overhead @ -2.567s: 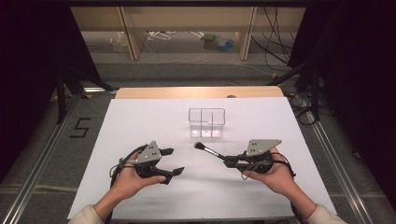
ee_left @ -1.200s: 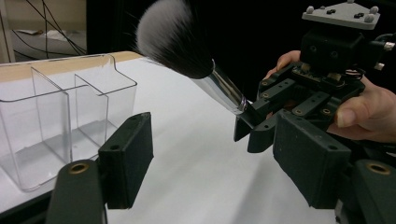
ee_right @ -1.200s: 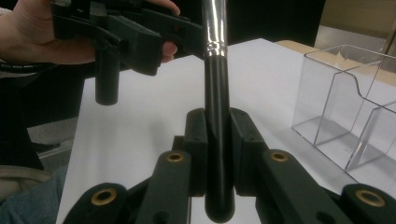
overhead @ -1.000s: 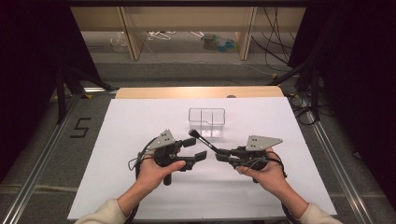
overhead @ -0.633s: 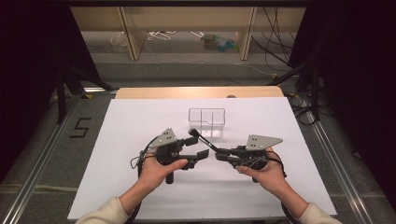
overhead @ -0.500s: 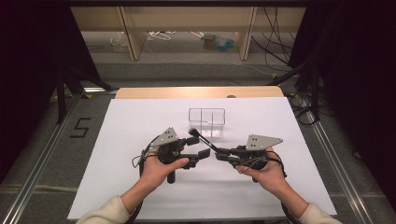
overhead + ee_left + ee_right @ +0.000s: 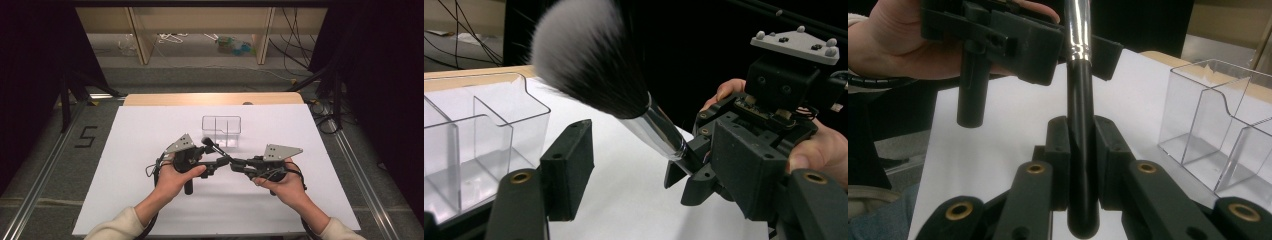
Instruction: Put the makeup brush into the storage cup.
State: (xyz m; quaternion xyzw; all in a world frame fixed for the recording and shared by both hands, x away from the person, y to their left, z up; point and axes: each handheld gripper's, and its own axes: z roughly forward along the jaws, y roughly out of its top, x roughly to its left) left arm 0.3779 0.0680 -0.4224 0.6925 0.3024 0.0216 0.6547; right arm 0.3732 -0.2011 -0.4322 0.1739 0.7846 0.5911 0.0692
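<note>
Since the earliest high-view frame, the left gripper (image 7: 216, 164) has moved from the lower left of the white table (image 7: 130, 150) toward the centre, and now sits nose to nose with the right gripper (image 7: 235, 163), which has stayed near the lower centre-right. Clamped between the right gripper's jaws is the black handle of a makeup brush (image 7: 1080, 125); in the right gripper view the pads press on the handle from both sides, with the handle's end hanging just below them. The brush slants up and to the left in the high view, its dark bristle head (image 7: 207, 142) just in front of a clear plastic organizer (image 7: 221, 131) that stands at the table's centre, divided into compartments.

In the left gripper view the left gripper's jaws stand apart, one pad (image 7: 569, 167) at lower left and the other at the lower right edge, with the brush's silver ferrule (image 7: 659, 130) and fluffy grey-tipped head rising in the gap between them. Neither pad touches the brush. These jaws have just been closing, with the brush between them. The organizer fills the left edge of that view.
</note>
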